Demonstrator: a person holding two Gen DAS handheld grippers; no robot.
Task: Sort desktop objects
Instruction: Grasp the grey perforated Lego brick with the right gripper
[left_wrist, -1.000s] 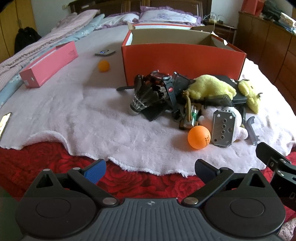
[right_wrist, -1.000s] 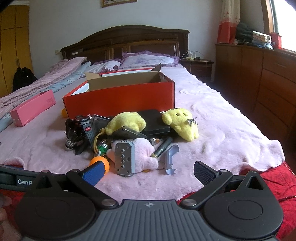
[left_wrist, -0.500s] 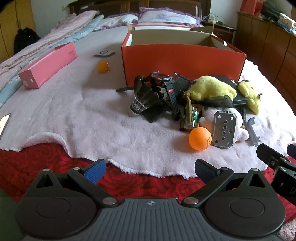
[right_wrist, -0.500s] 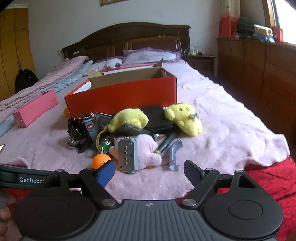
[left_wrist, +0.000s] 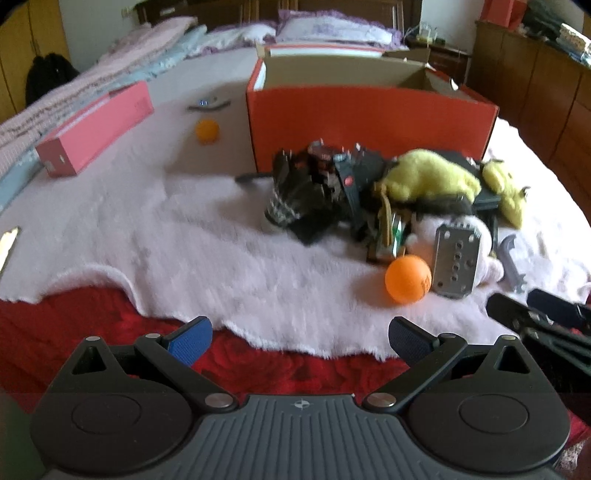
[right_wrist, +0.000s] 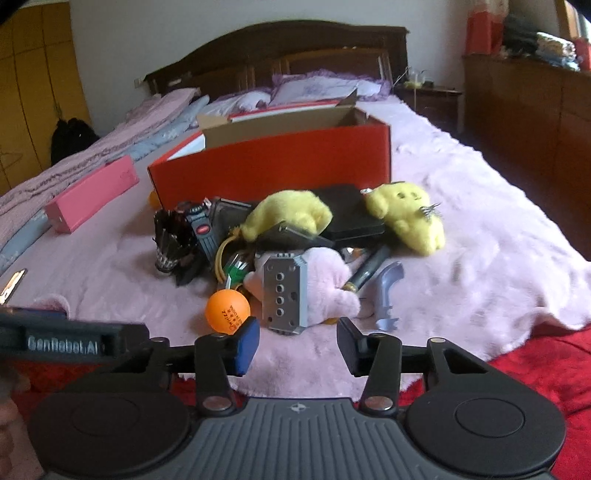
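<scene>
The pink plush (right_wrist: 328, 284) hides behind the metal block (right_wrist: 284, 295); the left-wrist view is blurred.

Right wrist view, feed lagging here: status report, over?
Right hand-held gripper empty, jaws just been closing. Left open, idle. Grey block ahead; orange ball beside it.

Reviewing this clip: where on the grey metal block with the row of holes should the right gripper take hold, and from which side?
Grip the grey metal block across its two long side edges, coming in from the near side, probably slightly above. It leans face-out against the pink plush, so those edges are exposed. The orange ball crowds its left edge. The right gripper is empty; its jaws have just been closing.
</scene>
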